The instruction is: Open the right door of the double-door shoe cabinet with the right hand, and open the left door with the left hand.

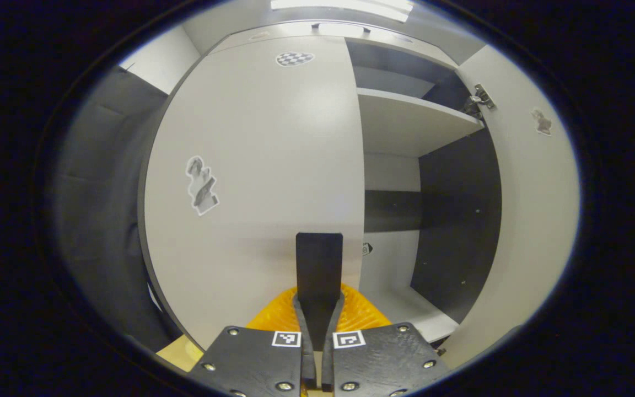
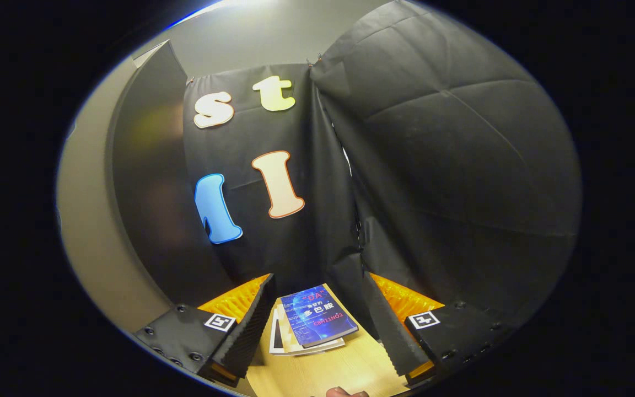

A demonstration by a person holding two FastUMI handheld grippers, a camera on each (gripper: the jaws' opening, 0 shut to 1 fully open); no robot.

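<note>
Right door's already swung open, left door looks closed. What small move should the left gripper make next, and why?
Probably swing the left door outward: the left gripper is shut at that door's free edge, seemingly pinching it, the door is closed, and the right door already stands open.

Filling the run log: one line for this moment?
right door: open | left door: closed | left claw: shut, at door edge | right claw: open, empty

A blue-covered book (image 2: 320,316) lies on the pale wooden desk (image 2: 345,369), stacked on top of some white sheets or a thin booklet (image 2: 280,337) whose edges stick out at its left and lower sides. Black cloth (image 2: 450,165) hangs behind the desk as the booth's wall.
</note>
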